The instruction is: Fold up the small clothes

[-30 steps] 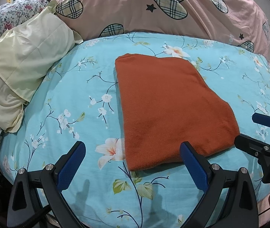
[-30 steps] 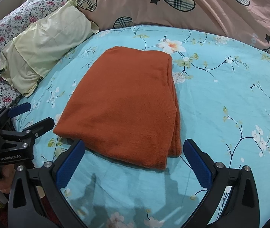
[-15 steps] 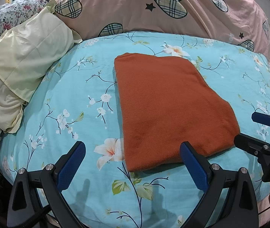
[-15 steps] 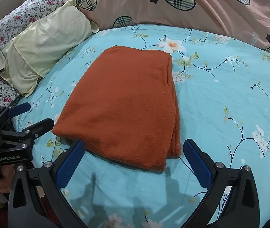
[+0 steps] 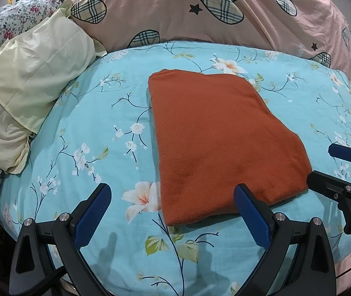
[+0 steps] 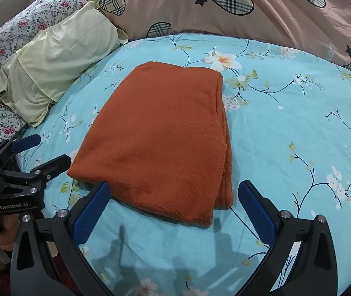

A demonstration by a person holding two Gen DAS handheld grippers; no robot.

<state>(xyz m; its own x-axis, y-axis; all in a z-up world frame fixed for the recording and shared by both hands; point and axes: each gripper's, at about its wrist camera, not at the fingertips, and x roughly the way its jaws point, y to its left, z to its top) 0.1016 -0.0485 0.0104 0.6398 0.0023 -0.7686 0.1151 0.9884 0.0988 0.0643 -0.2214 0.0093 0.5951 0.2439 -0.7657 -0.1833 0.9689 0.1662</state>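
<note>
Both grippers, left gripper (image 5: 171, 206) and right gripper (image 6: 174, 203), spread wide and empty; orange cloth (image 5: 219, 138) sits just ahead, grabbing only the top layer could wreck the fold

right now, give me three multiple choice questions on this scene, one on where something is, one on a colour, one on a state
1. Where does the pale yellow pillow lie relative to the folded cloth in the right wrist view?
A. to its left
B. on top of it
C. under it

2. What colour is the folded cloth?
A. navy blue
B. rust orange
C. white

3. What state is the left claw in?
A. shut on the cloth
C. shut on the pillow
B. open, holding nothing

Answers:
1. A, the pillow sits at the left edge of the floral sheet, apart from the cloth.
2. B, the cloth shows rust orange in both views.
3. B, its blue pads stand wide apart above the sheet with nothing between them; the right claw is open as well.
</note>
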